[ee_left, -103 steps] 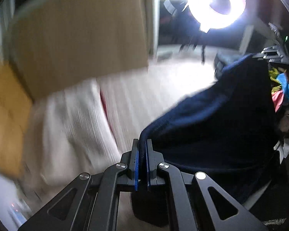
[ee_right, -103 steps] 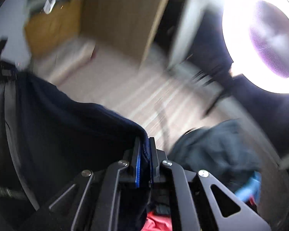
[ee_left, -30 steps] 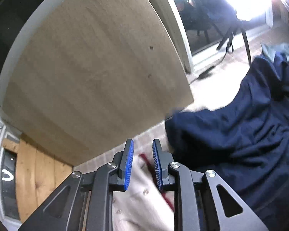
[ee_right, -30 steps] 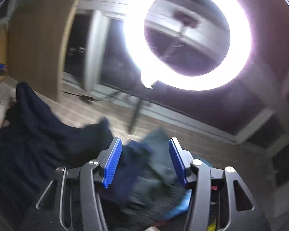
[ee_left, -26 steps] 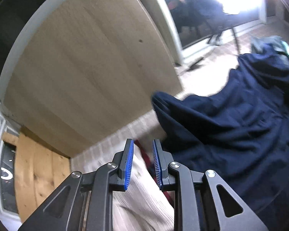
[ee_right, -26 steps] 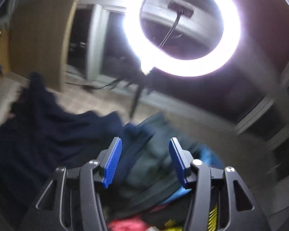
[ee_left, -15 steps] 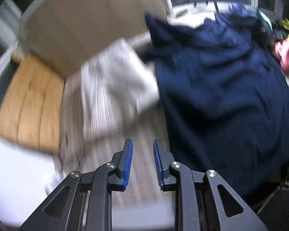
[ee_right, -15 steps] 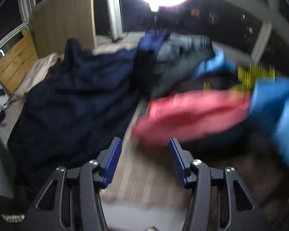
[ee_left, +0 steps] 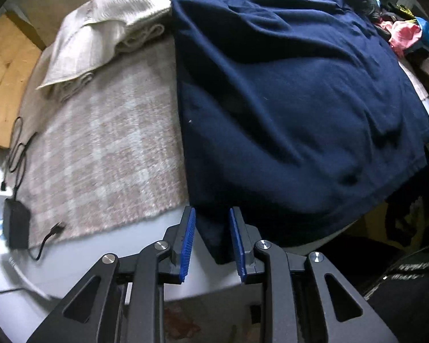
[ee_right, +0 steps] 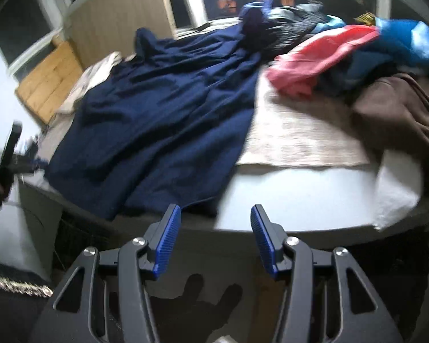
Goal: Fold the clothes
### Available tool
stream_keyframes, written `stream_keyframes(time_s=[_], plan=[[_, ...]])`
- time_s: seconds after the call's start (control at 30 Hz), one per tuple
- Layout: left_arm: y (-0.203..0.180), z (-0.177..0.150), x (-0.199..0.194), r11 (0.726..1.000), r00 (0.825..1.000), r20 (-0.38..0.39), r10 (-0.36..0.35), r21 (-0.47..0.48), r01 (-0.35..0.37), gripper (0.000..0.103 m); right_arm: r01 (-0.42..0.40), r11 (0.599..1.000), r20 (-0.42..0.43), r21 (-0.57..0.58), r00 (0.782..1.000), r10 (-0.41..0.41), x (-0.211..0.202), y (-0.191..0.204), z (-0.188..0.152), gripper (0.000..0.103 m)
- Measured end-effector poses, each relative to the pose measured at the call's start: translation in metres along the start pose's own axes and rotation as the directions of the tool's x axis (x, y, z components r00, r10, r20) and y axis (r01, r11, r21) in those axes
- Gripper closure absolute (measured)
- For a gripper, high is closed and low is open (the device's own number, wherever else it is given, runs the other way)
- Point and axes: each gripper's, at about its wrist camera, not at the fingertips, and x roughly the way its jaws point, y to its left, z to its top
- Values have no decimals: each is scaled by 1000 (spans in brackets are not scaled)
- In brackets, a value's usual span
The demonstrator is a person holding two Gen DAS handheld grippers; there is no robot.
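The navy garment [ee_left: 286, 91] is lying spread over the pale checked blanket [ee_left: 105, 143], reaching from just ahead of both claws far up toward the window side, with its near hem draping over the front edge of the white counter [ee_right: 300, 200]. The left claw [ee_left: 211, 238] is pointing steeply down at the garment's near left corner; its jaws are standing narrowly apart with that dark corner showing between them, yet the pads appear clear of the cloth, so it is gripping nothing. The right claw [ee_right: 216, 238] is standing wide open and empty, hovering just short of the counter edge, with the garment's near right corner a little ahead and to its left. The step in hand is probably taking both hem corners to fold the piece upward. To do it well, each claw should be biting the hem itself, through all layers, near the true corners, so the fold runs straight. The right claw needs to be shifting leftward first. Lifting should be level, keeping the cloth taut between the claws, and clear of the folded cream knit [ee_left: 105, 28] ahead-left and the pink garment [ee_right: 314, 60] and brown garment [ee_right: 397, 105] ahead-right.
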Motion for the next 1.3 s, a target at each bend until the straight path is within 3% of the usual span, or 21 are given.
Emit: stream_keyframes(time_s=[0.13, 0.23, 0.43, 0.57, 0.6, 0.63, 0.7, 0.83, 0.93, 1.0, 1.07, 1.17, 1.3], plan=[[5, 7, 2, 999, 999, 1, -48, 18, 48, 79, 64, 989, 15, -135, 998, -62, 19, 15, -2, 53], [5, 9, 1, 998, 999, -14, -49, 42, 50, 79, 44, 976, 3, -214, 999, -44, 23, 17, -1, 53], [3, 10, -1, 995, 997, -11, -72, 64, 73, 79, -31, 901, -13, -433, 1000, 28, 7, 46, -1, 53], [3, 12, -3, 995, 996, 1, -85, 61, 85, 79, -15, 853, -38, -521, 999, -5, 29, 70, -1, 53], [3, 13, -3, 994, 996, 2, -86, 62, 86, 79, -14, 846, -42, -533, 999, -10, 37, 76, -1, 54], [3, 13, -3, 994, 996, 3, -87, 64, 87, 79, -5, 848, -46, -531, 999, -22, 44, 77, 0, 67], [2, 15, -4, 994, 996, 4, -90, 66, 89, 79, 25, 870, -59, -493, 996, -62, 57, 74, 6, 98], [-2, 18, -5, 992, 995, 4, -96, 81, 95, 79, 64, 950, 41, -307, 998, -54, 24, 49, 25, 99], [-5, 19, -8, 991, 995, 5, -103, 84, 102, 79, 76, 997, 204, -29, 977, -69, -40, 9, 31, 99], [-7, 18, -15, 991, 994, 21, -107, 88, 104, 79, 37, 975, 287, 220, 953, -101, -71, -31, 17, 99], [-7, 16, -24, 990, 992, 45, -116, 83, 112, 79, 7, 893, 284, 451, 947, -151, -77, -74, -11, 99], [-5, 12, -35, 990, 990, 73, -119, 82, 113, 79, 53, 863, 186, 502, 968, -167, -50, -89, -25, 99], [-8, 4, -38, 990, 990, 77, -120, 89, 113, 79, 7, 860, 210, 511, 969, -132, -39, -90, -18, 99]])
